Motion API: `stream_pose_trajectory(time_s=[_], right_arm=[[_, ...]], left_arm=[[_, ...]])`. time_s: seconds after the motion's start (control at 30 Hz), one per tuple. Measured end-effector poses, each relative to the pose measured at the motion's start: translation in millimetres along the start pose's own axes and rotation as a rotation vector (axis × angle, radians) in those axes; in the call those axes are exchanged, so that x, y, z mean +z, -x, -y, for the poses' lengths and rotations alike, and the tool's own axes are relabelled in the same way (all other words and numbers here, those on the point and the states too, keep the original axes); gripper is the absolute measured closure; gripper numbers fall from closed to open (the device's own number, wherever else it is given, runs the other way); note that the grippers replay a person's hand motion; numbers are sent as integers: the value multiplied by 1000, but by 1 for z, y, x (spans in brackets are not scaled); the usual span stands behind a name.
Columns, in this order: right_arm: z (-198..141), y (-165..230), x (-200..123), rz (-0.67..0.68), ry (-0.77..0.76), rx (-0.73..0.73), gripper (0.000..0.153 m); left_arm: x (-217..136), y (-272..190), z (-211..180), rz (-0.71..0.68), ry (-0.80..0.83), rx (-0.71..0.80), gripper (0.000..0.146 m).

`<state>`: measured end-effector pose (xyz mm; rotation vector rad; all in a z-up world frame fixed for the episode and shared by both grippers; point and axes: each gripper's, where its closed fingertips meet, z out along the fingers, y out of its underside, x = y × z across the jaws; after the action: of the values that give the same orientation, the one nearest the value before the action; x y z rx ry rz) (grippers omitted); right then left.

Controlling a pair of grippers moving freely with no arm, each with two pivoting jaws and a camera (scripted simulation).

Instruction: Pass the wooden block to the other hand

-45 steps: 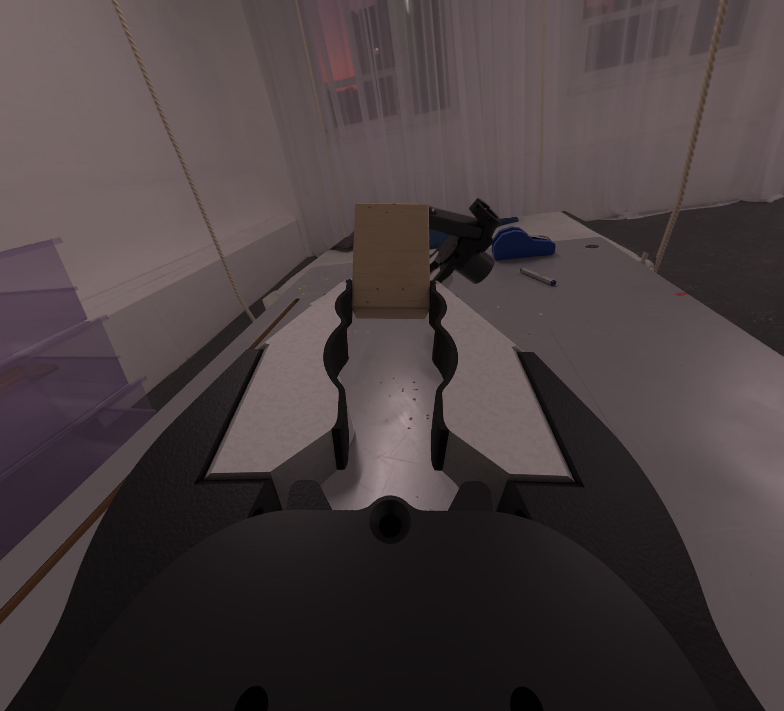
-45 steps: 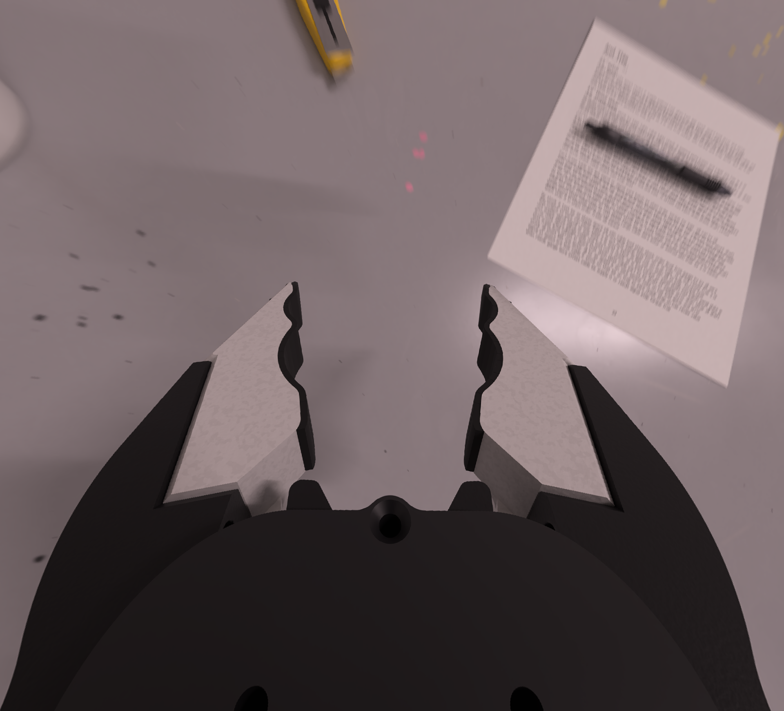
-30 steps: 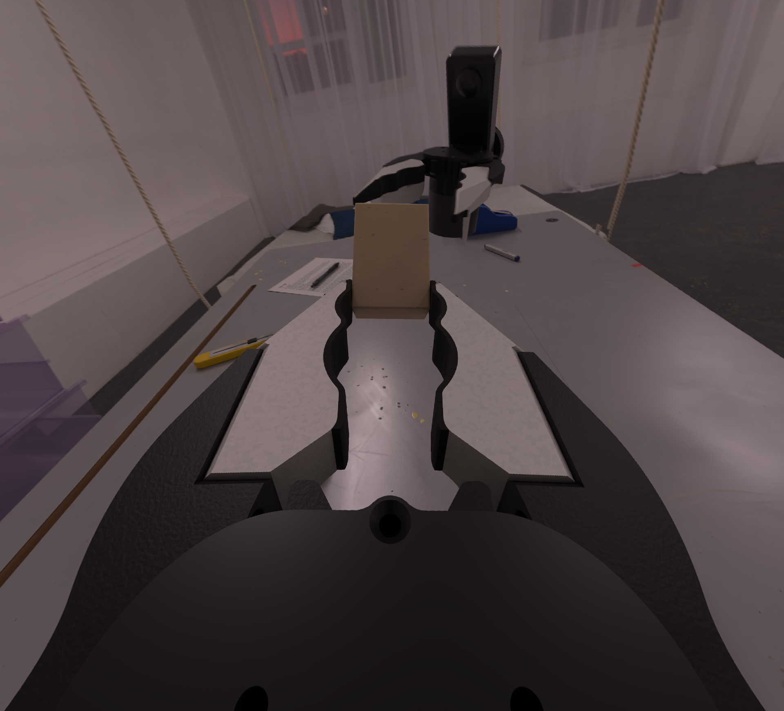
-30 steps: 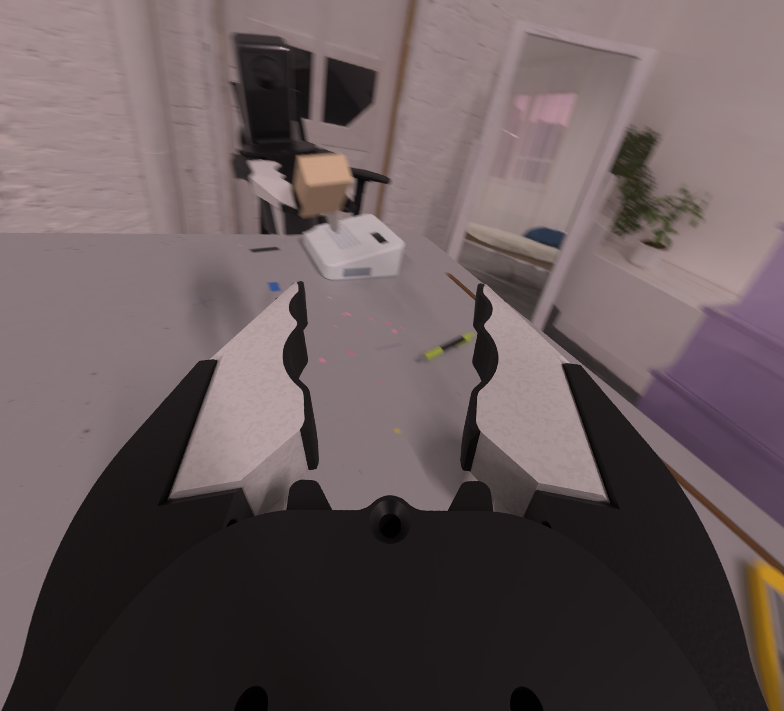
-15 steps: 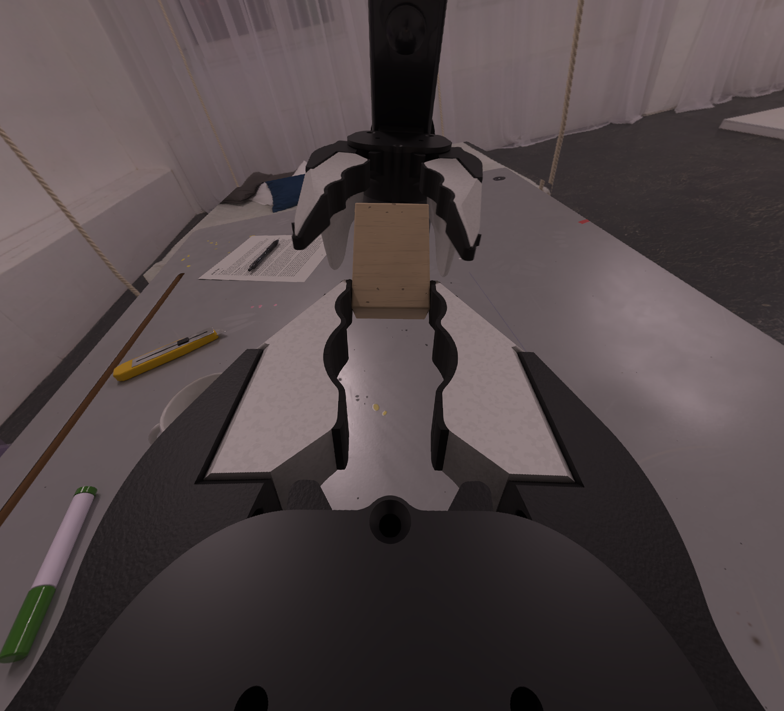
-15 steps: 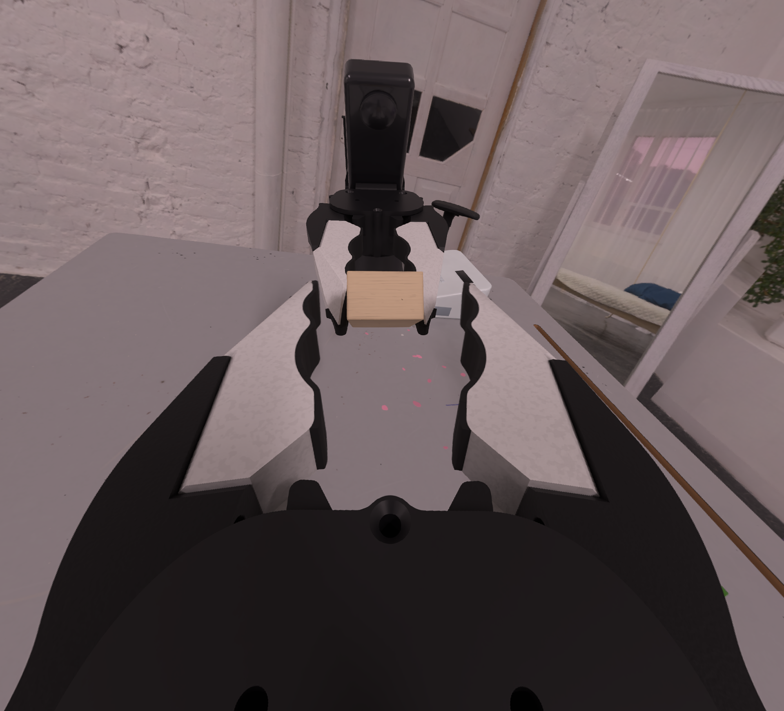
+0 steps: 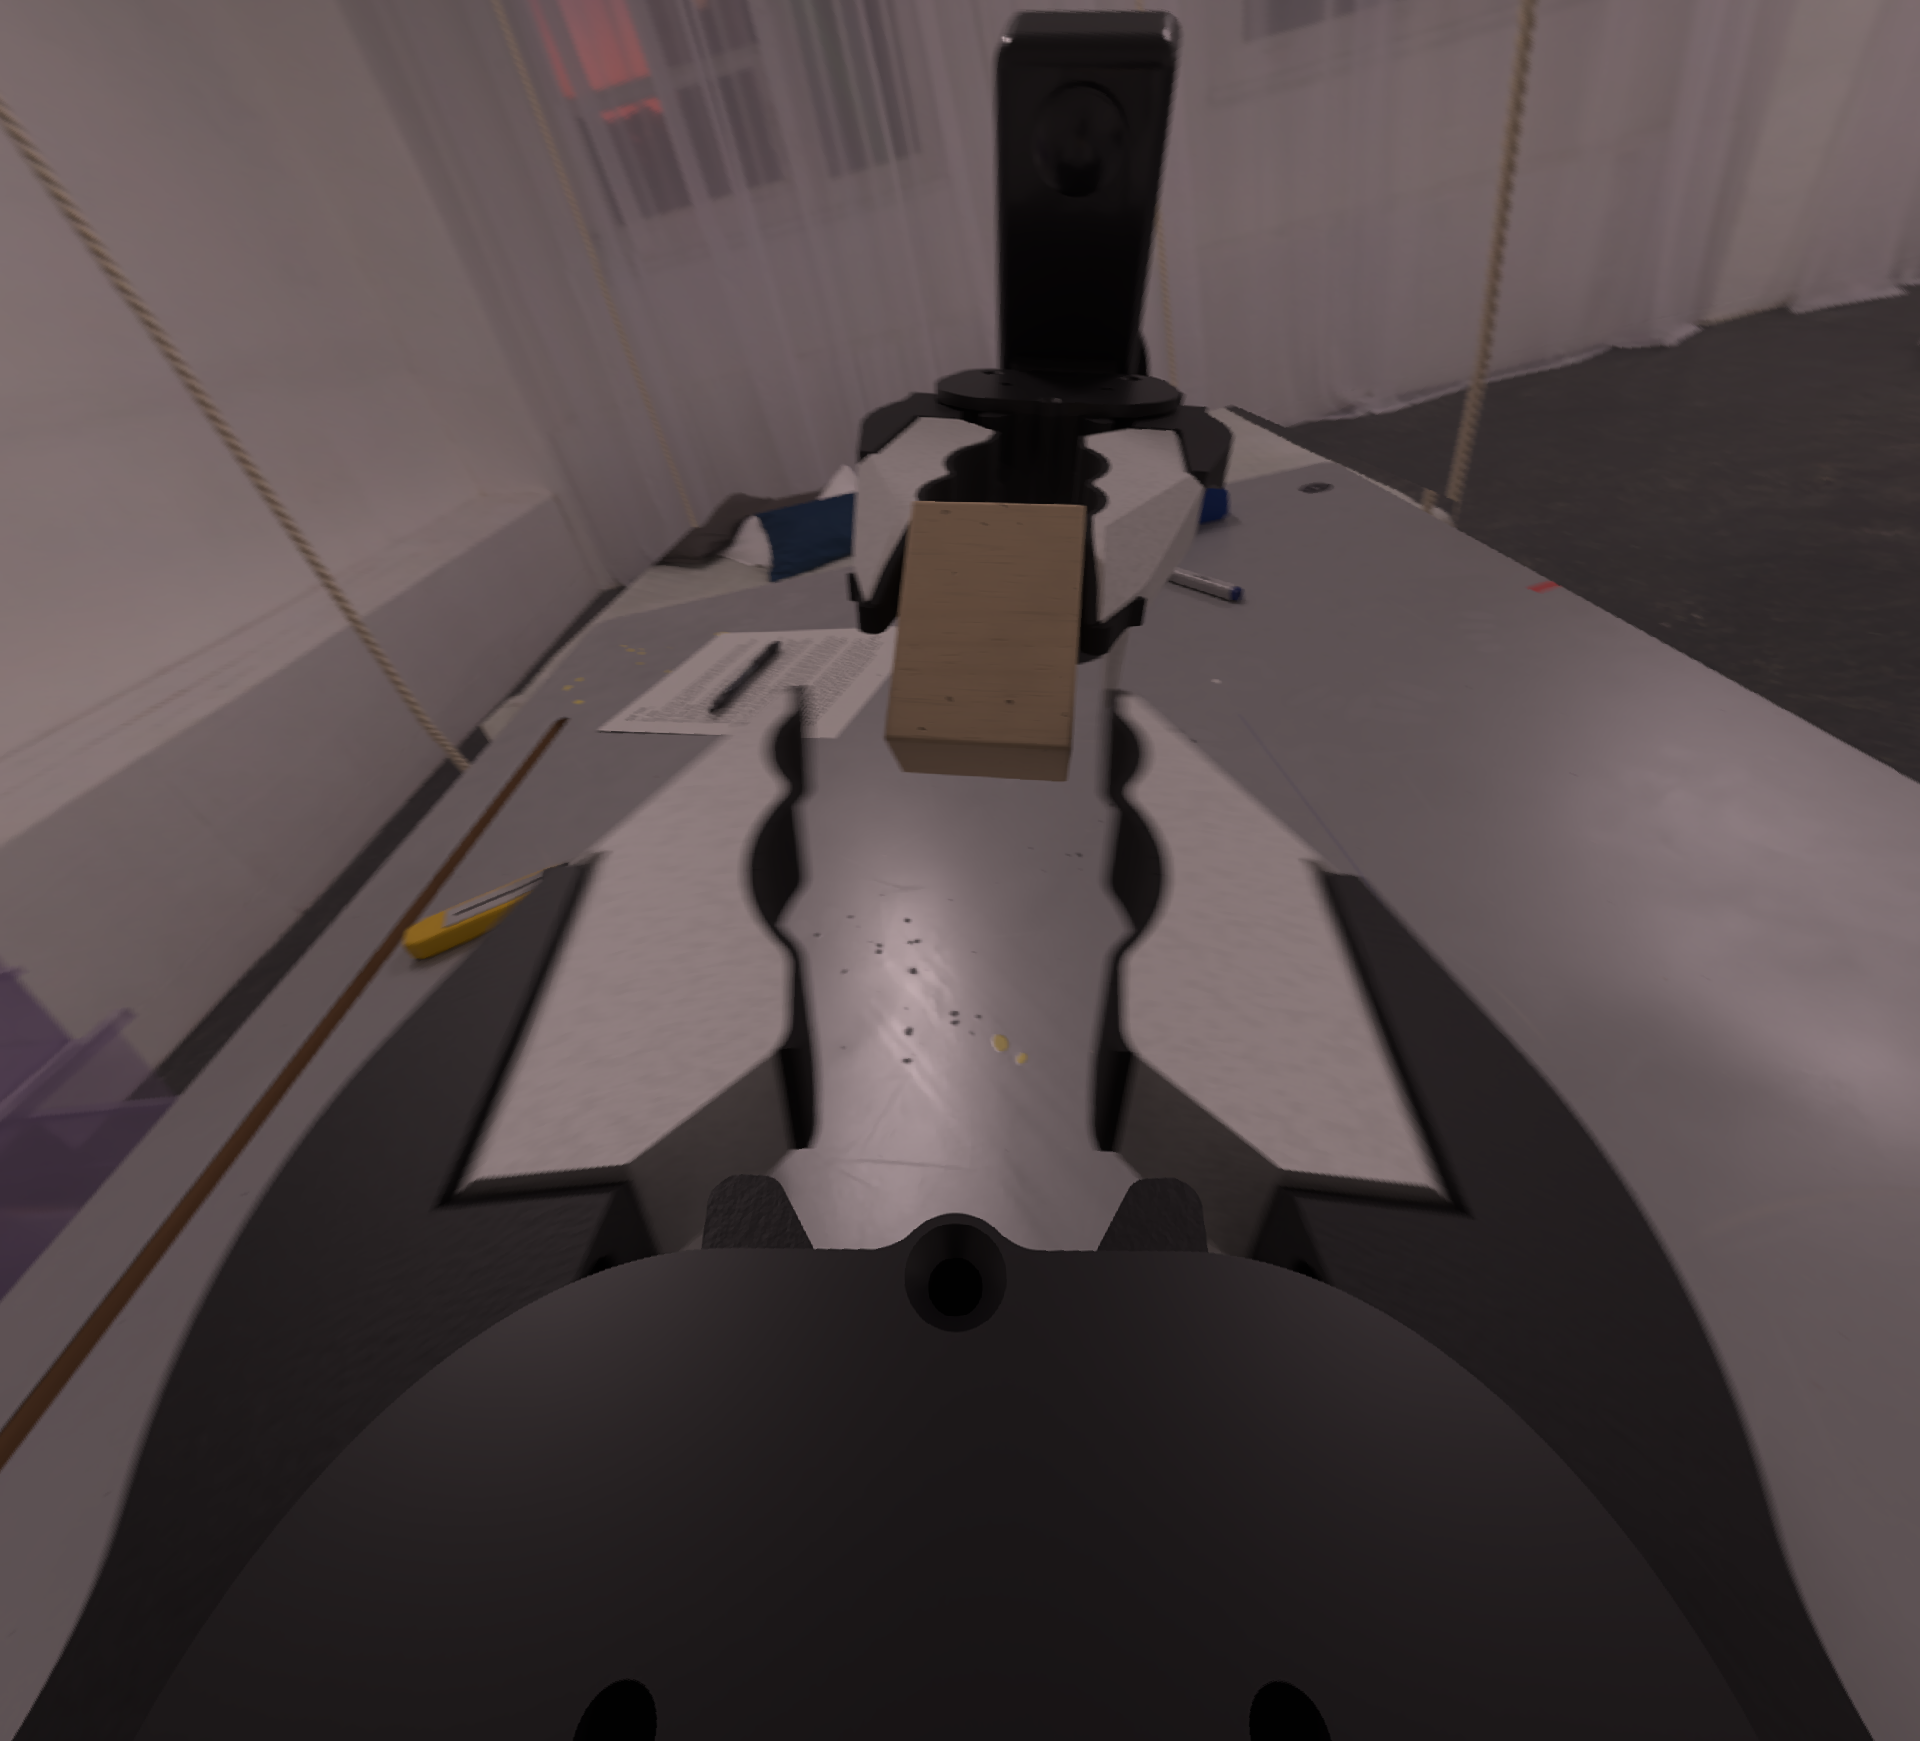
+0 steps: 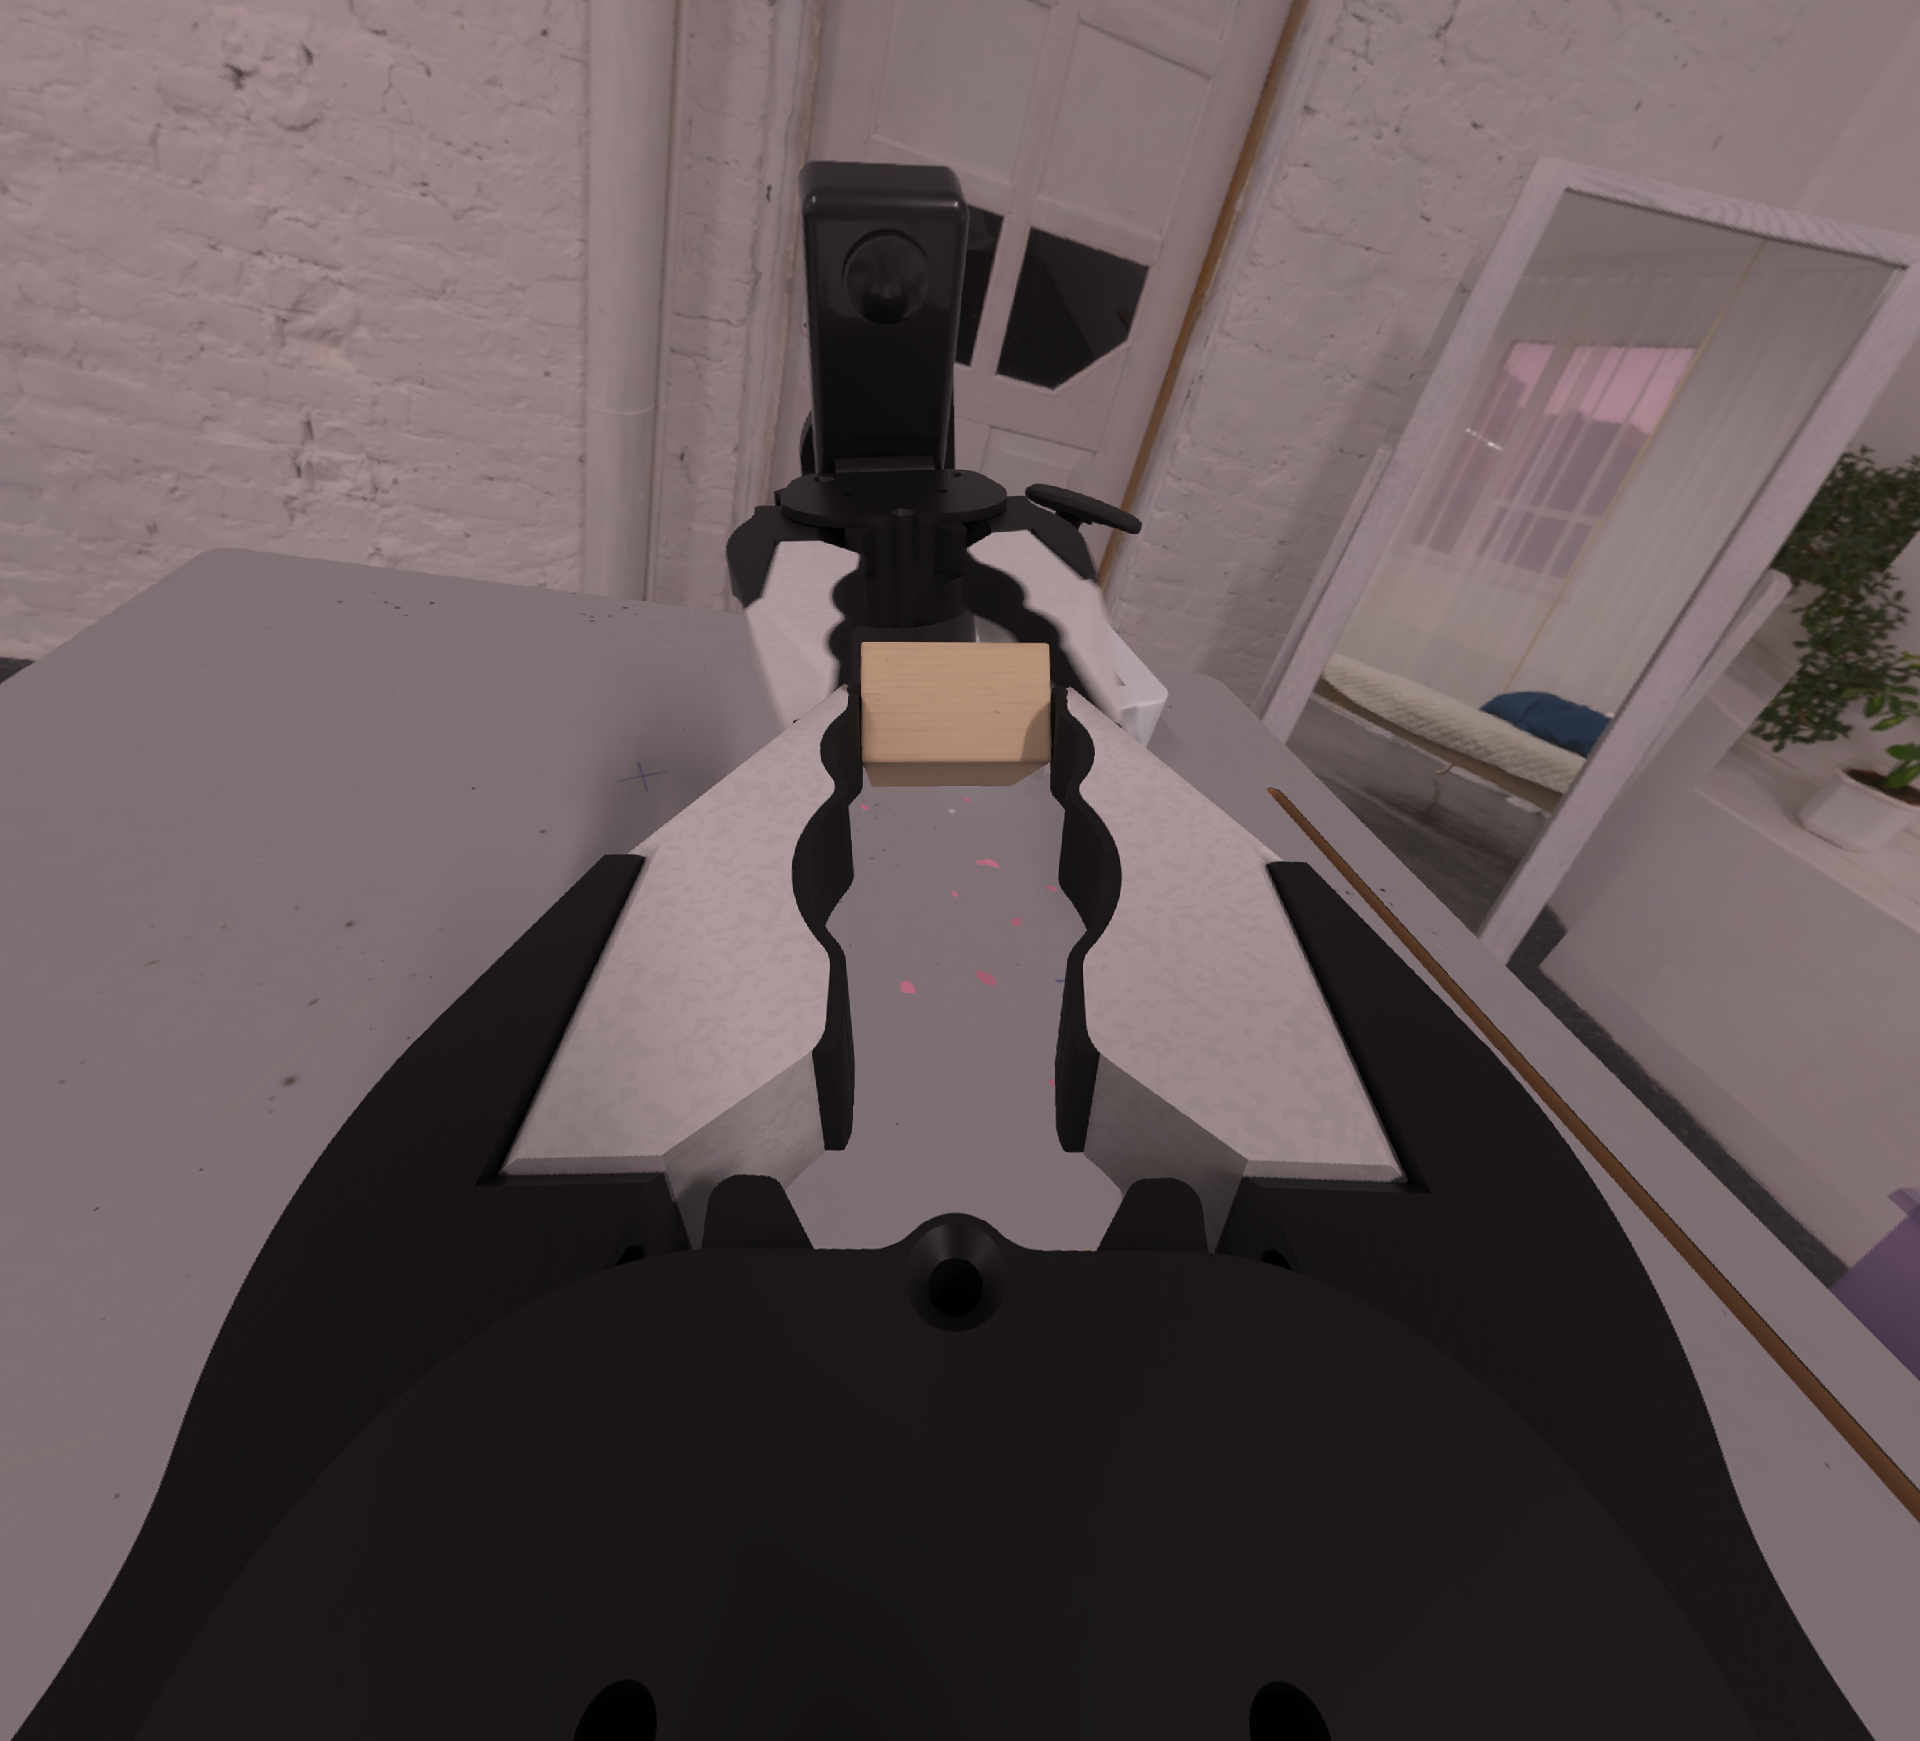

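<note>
Handover looks nearly done: right gripper point(image 8: 956, 735) pinches the block point(image 8: 951, 715) at its fingertips, while left gripper point(image 7: 951, 735) is spread, seemingly clear of it; only withdrawal remains.

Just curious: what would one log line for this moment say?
phase: handover | pale wooden block: gripped by right gripper, above grey table | left gripper: open, clear of block

left gripper point(image 7: 954, 735): jaws spread | right gripper point(image 8: 956, 720): jaws clamped, facing left
</note>
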<state>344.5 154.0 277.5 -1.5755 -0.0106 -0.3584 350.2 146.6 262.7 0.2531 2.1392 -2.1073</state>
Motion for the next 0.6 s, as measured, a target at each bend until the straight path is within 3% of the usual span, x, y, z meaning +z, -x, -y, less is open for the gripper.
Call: stream_pose_trajectory(time_s=[0.03,0.07,0.1,0.4,0.6], right_arm=[[0,-1,-2,-7,-2,2,117],[0,-2,-3,-12,-2,3,117],[1,-3,-5,-15,-2,3,117],[0,-32,-38,-167,22,3,117],[-26,-86,-117,-504,188,20,117]], left_arm=[[-1,5,1,24,-10,3,64],[-2,9,2,50,-22,1,50],[-3,13,4,76,-37,-6,45],[-19,36,11,190,-102,-53,27],[-33,48,17,271,-122,-72,18]])
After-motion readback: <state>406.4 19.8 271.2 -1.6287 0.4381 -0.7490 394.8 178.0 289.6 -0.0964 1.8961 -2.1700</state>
